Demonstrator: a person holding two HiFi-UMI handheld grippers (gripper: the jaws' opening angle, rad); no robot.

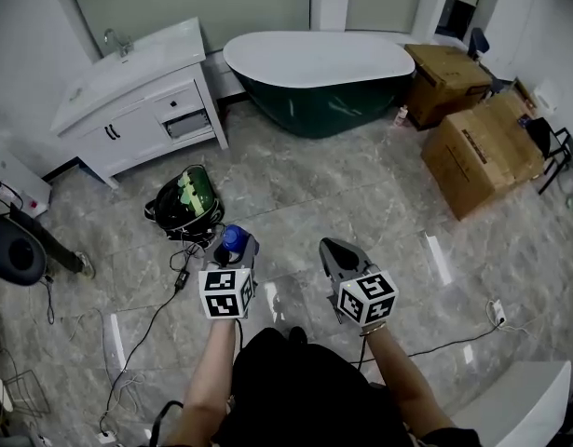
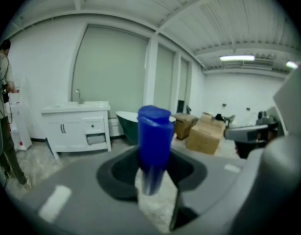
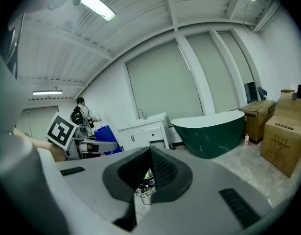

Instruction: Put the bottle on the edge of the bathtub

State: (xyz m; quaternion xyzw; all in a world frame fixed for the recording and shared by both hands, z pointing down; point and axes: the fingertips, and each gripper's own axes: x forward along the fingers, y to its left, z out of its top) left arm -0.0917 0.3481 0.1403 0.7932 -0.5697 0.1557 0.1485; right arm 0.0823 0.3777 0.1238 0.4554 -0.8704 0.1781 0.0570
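Left tool (image 1: 232,252) clamped on a blue bottle (image 2: 154,140), jaws partly apart round its body. Right tool (image 1: 331,247) empty; its jaws look closed at the tips, though the wide-angle view distorts them. Both held above the marble floor (image 1: 379,203). Green bathtub (image 1: 319,63) well apart, by the far wall, near a white vanity (image 1: 137,91).

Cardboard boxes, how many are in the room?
2. One cardboard box stands at the bathtub's right end; the other box sits nearer, just in front of it. More may hide out of view.
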